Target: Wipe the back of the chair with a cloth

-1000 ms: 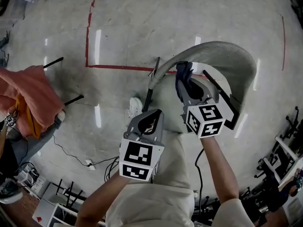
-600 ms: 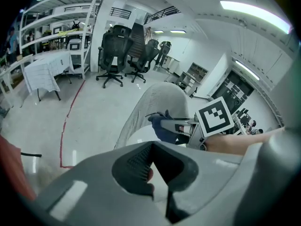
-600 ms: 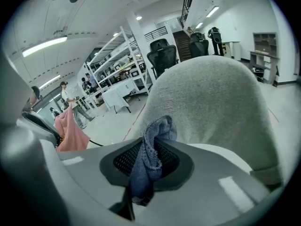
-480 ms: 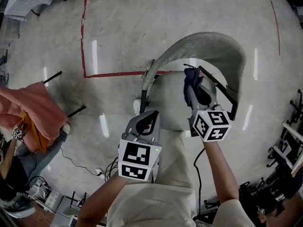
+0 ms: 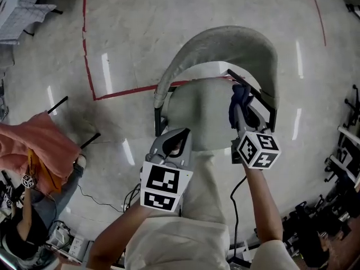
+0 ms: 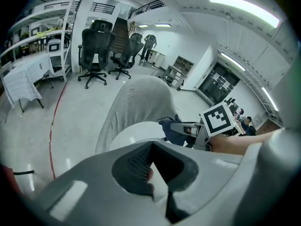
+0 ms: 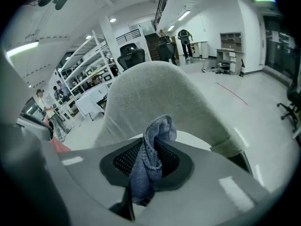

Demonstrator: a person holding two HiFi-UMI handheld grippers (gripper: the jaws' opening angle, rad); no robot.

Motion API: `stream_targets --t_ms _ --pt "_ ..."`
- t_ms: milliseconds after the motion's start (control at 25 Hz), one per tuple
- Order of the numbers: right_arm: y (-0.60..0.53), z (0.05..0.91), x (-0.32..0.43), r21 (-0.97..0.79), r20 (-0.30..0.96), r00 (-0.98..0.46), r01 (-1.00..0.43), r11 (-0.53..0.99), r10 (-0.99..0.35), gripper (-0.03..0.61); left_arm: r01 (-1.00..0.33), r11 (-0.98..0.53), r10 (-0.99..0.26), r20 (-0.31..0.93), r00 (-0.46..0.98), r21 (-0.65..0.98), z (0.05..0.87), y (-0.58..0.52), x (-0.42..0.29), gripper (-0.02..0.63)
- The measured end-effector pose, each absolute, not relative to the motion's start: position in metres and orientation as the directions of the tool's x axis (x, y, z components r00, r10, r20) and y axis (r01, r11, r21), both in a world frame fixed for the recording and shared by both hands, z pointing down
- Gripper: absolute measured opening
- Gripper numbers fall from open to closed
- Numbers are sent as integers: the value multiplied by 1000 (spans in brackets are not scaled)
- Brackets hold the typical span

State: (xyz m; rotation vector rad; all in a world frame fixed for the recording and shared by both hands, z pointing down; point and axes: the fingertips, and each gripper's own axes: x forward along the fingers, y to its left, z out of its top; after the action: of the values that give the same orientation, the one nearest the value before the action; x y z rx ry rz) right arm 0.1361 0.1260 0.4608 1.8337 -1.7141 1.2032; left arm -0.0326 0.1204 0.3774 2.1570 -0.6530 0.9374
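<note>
Seen from above, a chair stands on a pale, glossy floor [image 5: 140,32], which carries a red tape line [image 5: 85,49]. The chair's curved grey fabric back [image 5: 225,46] wraps round the far side of its white seat [image 5: 197,111].

The right gripper [image 5: 242,107] reaches over the right part of the seat, just beside the black armrest [image 5: 264,101]. Its jaws are clamped on a blue-grey cloth [image 7: 149,157]. The cloth is pinched low between the jaws and rises above them in a crumpled fold. The fold points at the inner face of the chair back and lies close to it; whether the two touch cannot be made out.

The left gripper [image 5: 175,144] is held nearer the person, at the front left edge of the seat and well apart from the cloth. Its jaws are pressed together with nothing held between them.

At the left edge of the head view lies salmon-pink fabric [image 5: 39,145].
</note>
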Motion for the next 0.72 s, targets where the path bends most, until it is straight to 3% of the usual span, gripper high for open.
stream_targets --t_ms 720 --pt "188 500 231 -288 834 39 -820 -495 -550 78 -584 -711 -59 794 605 393 399 139 53 0"
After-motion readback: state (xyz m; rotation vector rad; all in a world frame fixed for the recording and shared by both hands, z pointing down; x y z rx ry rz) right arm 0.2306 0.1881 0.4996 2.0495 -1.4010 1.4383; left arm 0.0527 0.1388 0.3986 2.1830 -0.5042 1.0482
